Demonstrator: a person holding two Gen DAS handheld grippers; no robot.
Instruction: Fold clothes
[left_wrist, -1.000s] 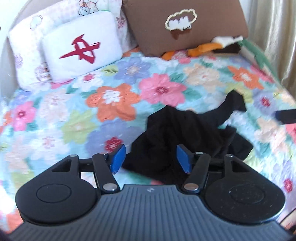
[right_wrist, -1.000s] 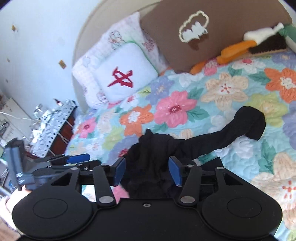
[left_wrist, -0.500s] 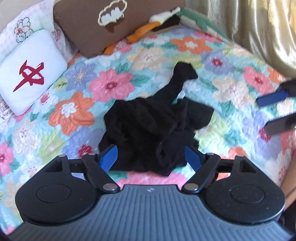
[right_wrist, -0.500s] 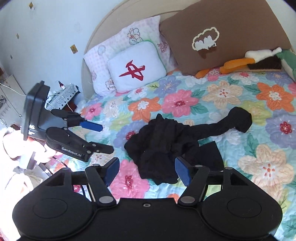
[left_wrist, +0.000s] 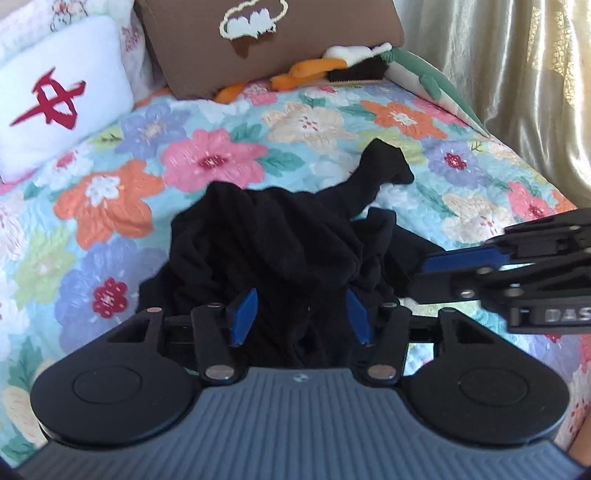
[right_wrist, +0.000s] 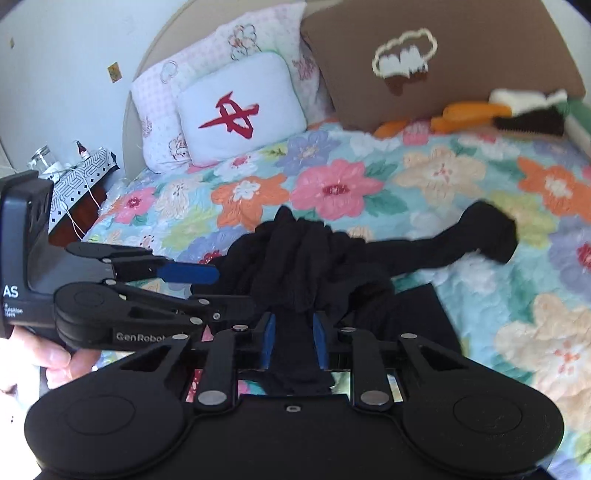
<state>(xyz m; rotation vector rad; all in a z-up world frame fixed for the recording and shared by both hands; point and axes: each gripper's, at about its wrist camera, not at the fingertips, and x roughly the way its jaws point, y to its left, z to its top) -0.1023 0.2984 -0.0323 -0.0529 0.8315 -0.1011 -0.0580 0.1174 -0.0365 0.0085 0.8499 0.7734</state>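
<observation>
A crumpled black garment (left_wrist: 277, 251) lies in a heap on the floral quilt (left_wrist: 110, 206), with one sleeve (left_wrist: 384, 166) stretched toward the far right. My left gripper (left_wrist: 301, 317) is open, its blue pads on either side of the heap's near edge. From the right wrist view, the left gripper (right_wrist: 236, 291) reaches in from the left with its tips at the garment (right_wrist: 314, 266). My right gripper (right_wrist: 293, 343) is shut on a fold of black cloth at the near edge. It enters the left wrist view as the right gripper (left_wrist: 415, 278), tips against the heap's right side.
A white pillow with a red mark (left_wrist: 55, 110), a brown cushion (left_wrist: 258, 40) and an orange plush toy (left_wrist: 306, 74) line the head of the bed. A curtain (left_wrist: 517, 74) hangs on the right. A nightstand (right_wrist: 77, 177) stands on the left, and a hand (right_wrist: 55, 362) holds the left gripper.
Both grippers have come in close to the garment. The right gripper's jaws have closed on cloth at the near edge. The left gripper's jaws have narrowed around the heap.
</observation>
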